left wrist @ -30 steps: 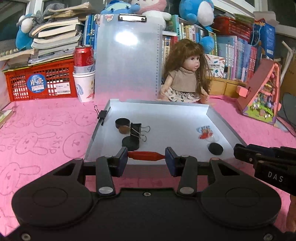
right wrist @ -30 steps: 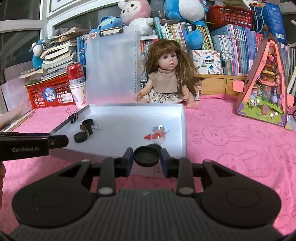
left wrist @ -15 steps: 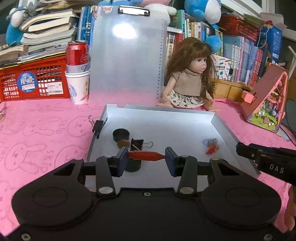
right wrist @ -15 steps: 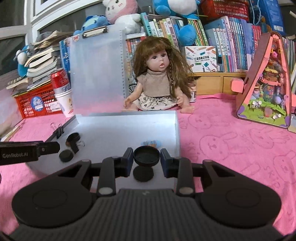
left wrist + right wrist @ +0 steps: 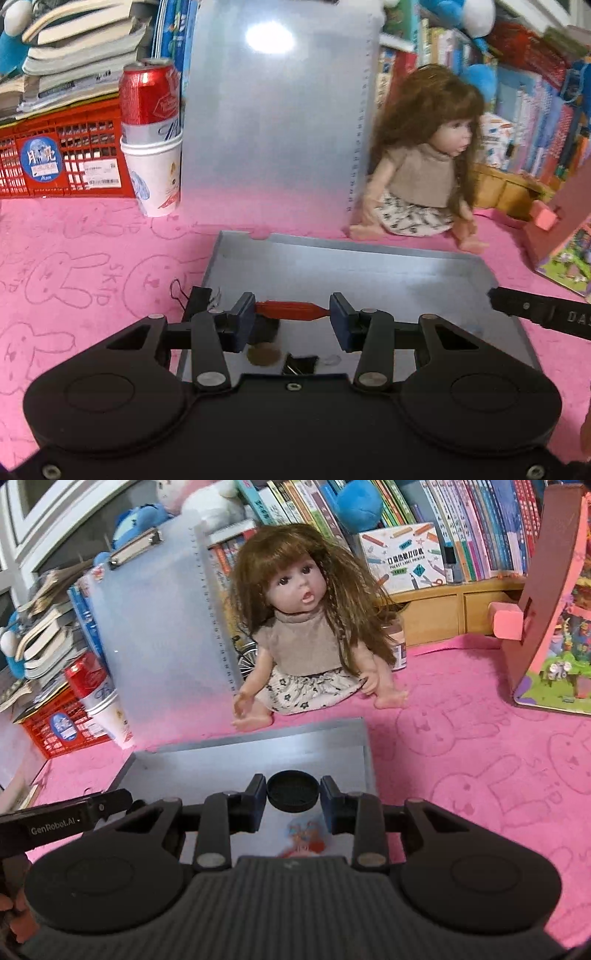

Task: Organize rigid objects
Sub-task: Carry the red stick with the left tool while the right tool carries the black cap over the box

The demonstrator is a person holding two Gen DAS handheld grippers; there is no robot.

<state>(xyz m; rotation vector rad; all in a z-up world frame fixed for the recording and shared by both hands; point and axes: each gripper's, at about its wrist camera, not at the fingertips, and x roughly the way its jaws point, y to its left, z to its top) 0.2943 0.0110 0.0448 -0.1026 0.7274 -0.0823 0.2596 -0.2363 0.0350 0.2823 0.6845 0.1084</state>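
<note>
While gripped, cap [image 5: 292, 791] between right tongs [image 5: 293, 800]

Tray [image 5: 369, 254] smooth grey metal, dull sheen; cap [image 5: 292, 790] matt black plastic; tablecloth [image 5: 85, 258] pink cloth.

The left wrist camera sat low behind its own gripper [image 5: 292, 313], looking forward and slightly down over the grey tray [image 5: 369, 254] at close range. The right wrist camera looked likewise from behind its gripper [image 5: 292, 794], from the tray's [image 5: 258, 738] right side. Both views shared the tray, the doll [image 5: 424, 162] [image 5: 299, 635], the upright clipboard [image 5: 273, 110] [image 5: 159, 627] and the pink cloth [image 5: 92, 258] [image 5: 461, 720].
</note>
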